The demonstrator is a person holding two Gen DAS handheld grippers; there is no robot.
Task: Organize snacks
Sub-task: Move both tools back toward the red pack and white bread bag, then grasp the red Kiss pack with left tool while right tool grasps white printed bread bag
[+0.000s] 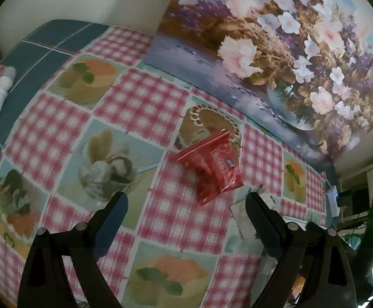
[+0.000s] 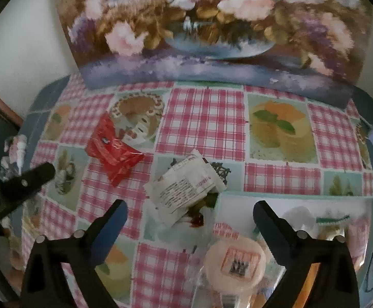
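The left hand-held gripper (image 1: 186, 200) was wide open and held nothing. The right hand-held gripper (image 2: 190, 208) was open and empty too. Under them lay a worktop (image 1: 145, 102) with a pink check cloth with food pictures. A round pink snack (image 2: 235, 263) sat nearest, partly cut off. Next came a white packet (image 2: 183, 188), then a red packet (image 1: 209, 166). A big flower painting (image 2: 212, 25) leaned on the wall behind. The words on the packets were too blurry to read.
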